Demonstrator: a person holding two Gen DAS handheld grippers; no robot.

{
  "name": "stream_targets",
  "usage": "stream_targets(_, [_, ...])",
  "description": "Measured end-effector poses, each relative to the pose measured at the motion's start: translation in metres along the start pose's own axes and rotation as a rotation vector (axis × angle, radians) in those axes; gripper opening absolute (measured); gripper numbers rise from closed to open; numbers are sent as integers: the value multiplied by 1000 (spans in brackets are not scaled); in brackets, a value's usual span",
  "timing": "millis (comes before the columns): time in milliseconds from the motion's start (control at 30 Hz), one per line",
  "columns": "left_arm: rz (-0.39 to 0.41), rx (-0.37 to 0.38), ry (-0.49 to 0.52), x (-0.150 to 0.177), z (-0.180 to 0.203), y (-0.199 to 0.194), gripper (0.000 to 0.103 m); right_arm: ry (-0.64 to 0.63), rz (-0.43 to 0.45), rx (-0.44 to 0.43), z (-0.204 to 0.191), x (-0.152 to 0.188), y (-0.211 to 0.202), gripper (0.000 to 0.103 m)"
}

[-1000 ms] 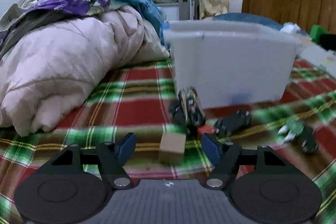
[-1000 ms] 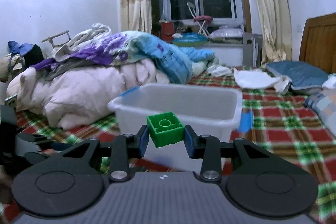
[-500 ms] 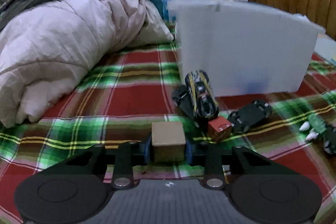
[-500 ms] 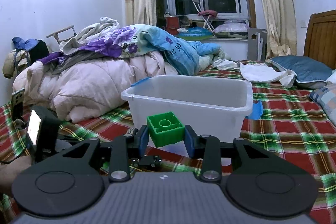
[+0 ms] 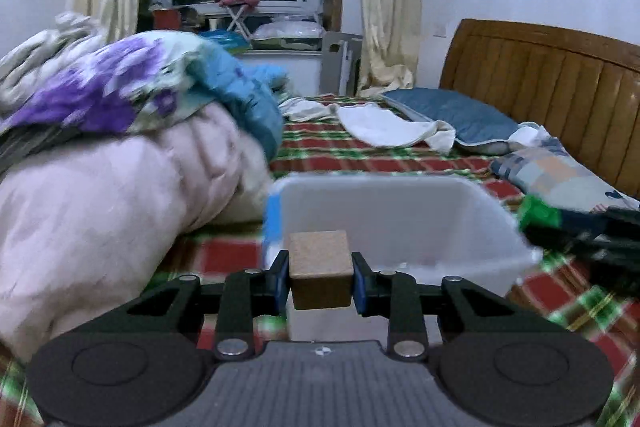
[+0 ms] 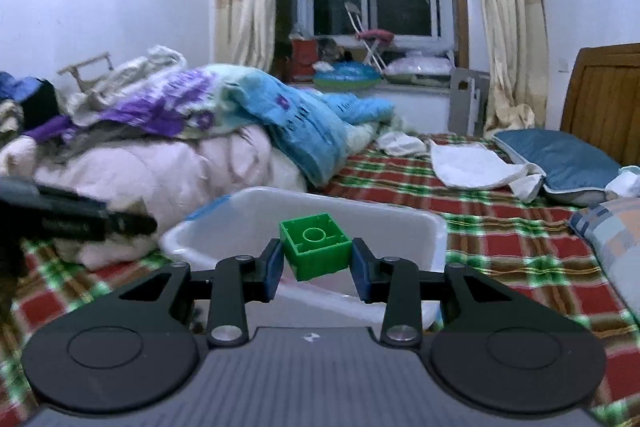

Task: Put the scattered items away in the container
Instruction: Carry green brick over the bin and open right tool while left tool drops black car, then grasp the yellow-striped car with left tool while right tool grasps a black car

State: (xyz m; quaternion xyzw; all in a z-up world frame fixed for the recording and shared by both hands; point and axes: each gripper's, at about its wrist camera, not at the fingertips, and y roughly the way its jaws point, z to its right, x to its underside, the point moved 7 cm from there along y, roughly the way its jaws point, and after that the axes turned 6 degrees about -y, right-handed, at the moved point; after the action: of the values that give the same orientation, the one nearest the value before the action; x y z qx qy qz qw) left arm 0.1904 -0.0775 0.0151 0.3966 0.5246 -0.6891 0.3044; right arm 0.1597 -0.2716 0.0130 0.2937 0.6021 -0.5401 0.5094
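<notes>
Left gripper (image 5: pixel 321 273) clamped on tan wooden cube (image 5: pixel 320 269), held up before white plastic container (image 5: pixel 496 227) on plaid bedspread (image 5: pixel 320 155). Right gripper (image 6: pixel 316 263) clamped on green toy brick (image 6: pixel 316 251), above the same container's near rim. Visible only from right wrist: dark left gripper body at far left. Only from left wrist: blurred green brick at right.

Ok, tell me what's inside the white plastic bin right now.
The visible part of the white plastic bin looks bare. The wooden cube and green brick, both gripped, hide some of its floor.
</notes>
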Motion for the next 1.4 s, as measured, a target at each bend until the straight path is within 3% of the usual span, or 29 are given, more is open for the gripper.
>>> stream_targets(200, [-53, -7, 20, -14, 19, 42, 35, -17, -65, 20, 13, 3, 32, 40])
stream_targets(233, [-68, -16, 27, -13, 21, 48, 41, -18, -79, 25, 14, 5, 37, 42])
stream_targets(267, [-85, -30, 36, -11, 22, 53, 55, -22, -93, 33, 15, 7, 41, 46])
stream_targets(300, [-91, -40, 51, -10, 23, 57, 60, -29, -101, 38, 16, 8, 43, 53])
stream_targets(333, [-87, -47, 68, -9, 24, 57, 64, -37, -102, 44, 15, 9, 45, 69])
stream_targets(367, [-81, -54, 83, -7, 24, 56, 64, -49, -96, 51, 15, 10, 44, 73])
stream_targets(633, [-34, -52, 85, 6, 16, 25, 65, -19, -62, 57, 17, 13, 23, 74])
stream_targets(800, [-32, -64, 108, 54, 11, 4, 67, -16, -15, 51, 3, 31, -25, 75])
stream_targets(1000, [-116, -92, 54, 104, -3, 20, 67, 6, -40, 46, -23, 71, -61, 76])
stream_targets(1400, [-144, -133, 54, 122, -12, 59, 66, 51, -157, 106, -51, 143, -52, 78])
